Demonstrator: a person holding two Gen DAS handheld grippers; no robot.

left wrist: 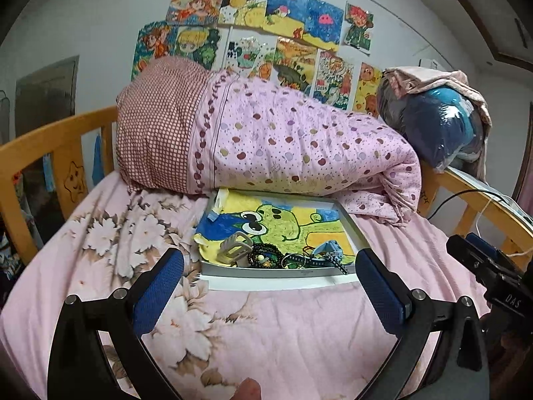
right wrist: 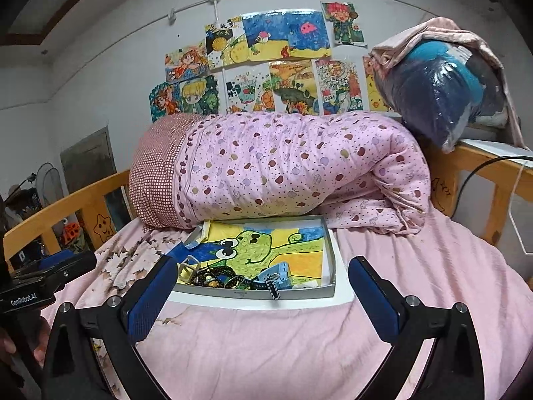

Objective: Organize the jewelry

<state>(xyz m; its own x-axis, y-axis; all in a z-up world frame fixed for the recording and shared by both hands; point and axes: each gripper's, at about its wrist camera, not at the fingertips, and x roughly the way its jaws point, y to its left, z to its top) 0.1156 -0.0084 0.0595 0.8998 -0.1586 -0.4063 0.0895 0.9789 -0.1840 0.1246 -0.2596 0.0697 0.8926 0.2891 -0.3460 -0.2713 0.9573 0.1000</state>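
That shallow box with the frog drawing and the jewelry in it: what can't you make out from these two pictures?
- Jewelry pile: tangled and small in both views; pieces cannot be counted.
- Hair claw: partly behind the right gripper's blue finger.
- Frog drawing: far edge tucked under the rolled quilt.
- Box label: too small to read.

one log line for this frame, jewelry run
phase: pre-grasp | left gripper: open, empty | right gripper: open, empty | jewelry pile: front of shallow tray, untouched | tray on bed
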